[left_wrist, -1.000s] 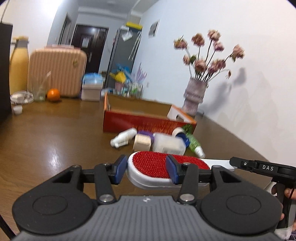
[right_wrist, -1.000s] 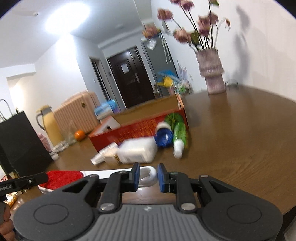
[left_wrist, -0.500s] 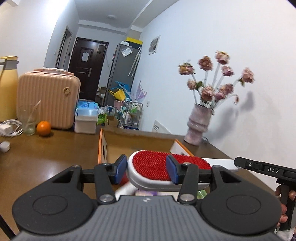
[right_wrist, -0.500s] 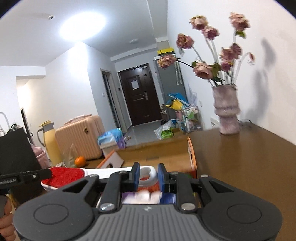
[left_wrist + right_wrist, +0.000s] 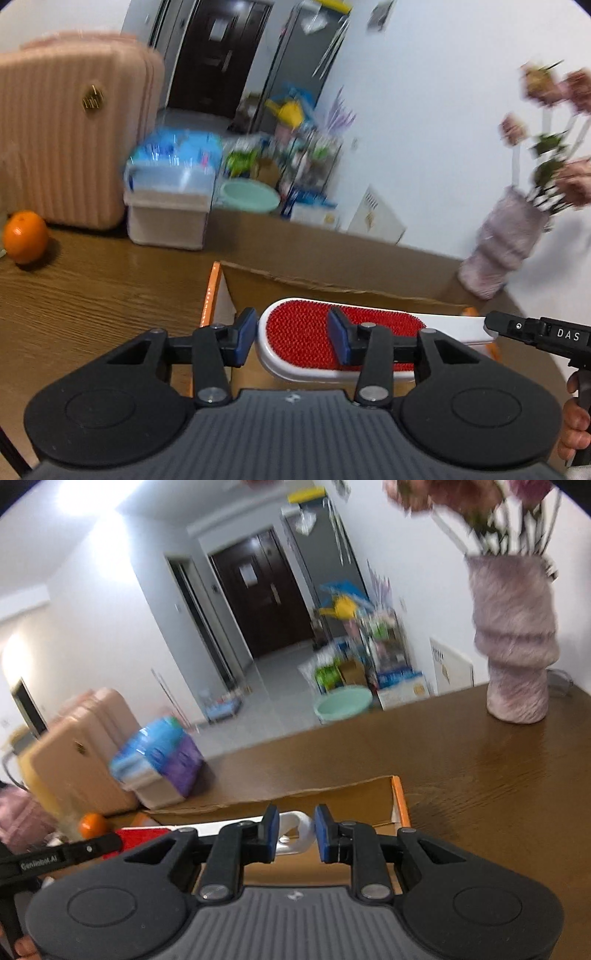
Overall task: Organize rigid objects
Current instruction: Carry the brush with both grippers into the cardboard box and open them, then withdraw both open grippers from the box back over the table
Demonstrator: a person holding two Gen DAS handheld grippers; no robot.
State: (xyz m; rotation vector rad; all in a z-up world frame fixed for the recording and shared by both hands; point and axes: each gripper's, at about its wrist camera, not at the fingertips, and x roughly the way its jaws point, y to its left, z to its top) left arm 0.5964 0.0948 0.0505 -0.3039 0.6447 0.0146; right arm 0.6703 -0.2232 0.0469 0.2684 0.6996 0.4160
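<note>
A white lint brush with a red bristle pad (image 5: pixel 310 336) is held level over the open cardboard box (image 5: pixel 332 284). My left gripper (image 5: pixel 291 341) is shut on the brush's red head. My right gripper (image 5: pixel 293 830) stands around the white looped handle end (image 5: pixel 299 829); its jaws have widened and a gap shows beside the handle. The box's orange rim (image 5: pixel 400 805) lies just below and ahead of both grippers. The box's inside is mostly hidden by the grippers.
A purple vase with dried flowers (image 5: pixel 515 646) stands on the brown wooden table (image 5: pixel 480 760) to the right. An orange (image 5: pixel 25 236), a pink suitcase (image 5: pixel 66 129) and a plastic storage bin (image 5: pixel 170 199) stand at the far left.
Both grippers carried the brush up off the table and forward over the box. The right gripper's jaws have opened wider around the handle.
</note>
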